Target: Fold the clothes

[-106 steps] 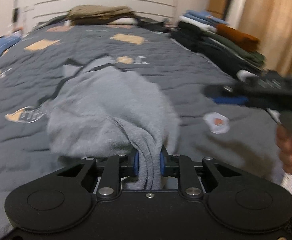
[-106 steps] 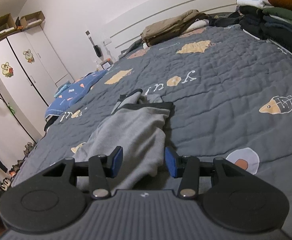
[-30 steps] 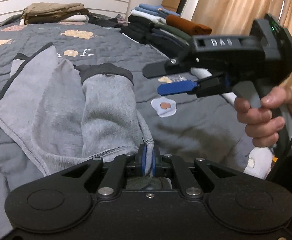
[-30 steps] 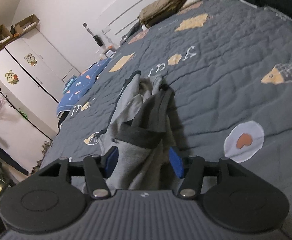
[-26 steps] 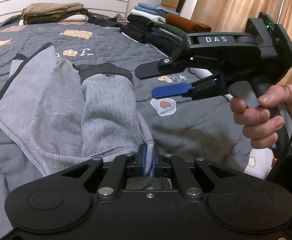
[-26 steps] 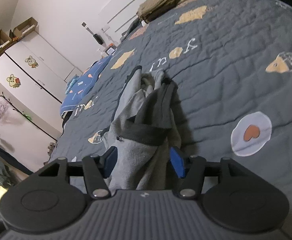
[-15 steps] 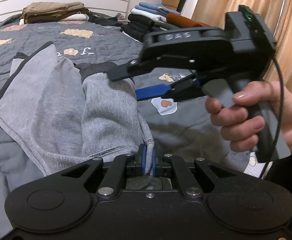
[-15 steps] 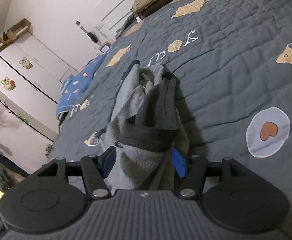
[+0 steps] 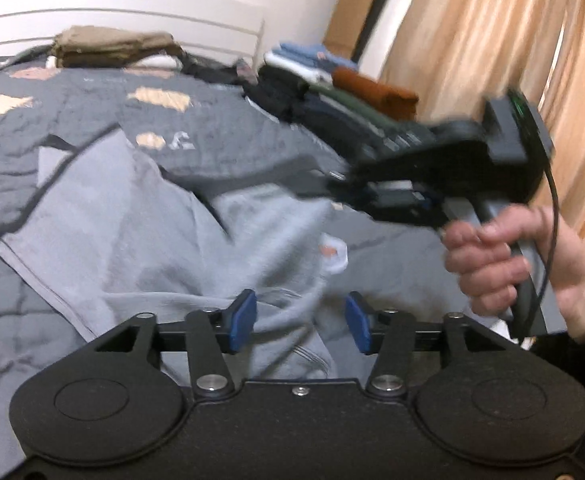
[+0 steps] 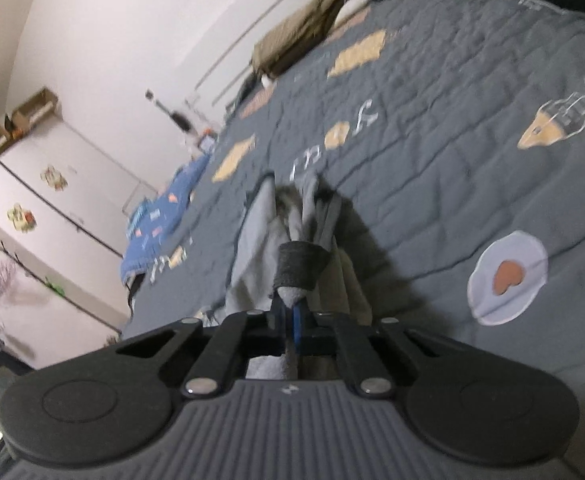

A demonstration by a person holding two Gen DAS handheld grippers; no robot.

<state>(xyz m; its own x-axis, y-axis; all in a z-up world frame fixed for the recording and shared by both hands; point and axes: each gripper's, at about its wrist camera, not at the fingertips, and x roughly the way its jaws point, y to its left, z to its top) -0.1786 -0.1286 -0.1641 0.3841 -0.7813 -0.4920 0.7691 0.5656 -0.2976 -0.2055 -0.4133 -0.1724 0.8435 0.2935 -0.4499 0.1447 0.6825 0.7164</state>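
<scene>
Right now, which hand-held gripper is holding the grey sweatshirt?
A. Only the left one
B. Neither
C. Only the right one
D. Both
C. In its own view the right hand-held gripper has its blue pads pinched shut on the grey sweatshirt near the dark cuff, while the left hand-held gripper has its pads spread wide apart with nothing clamped between them.
</scene>
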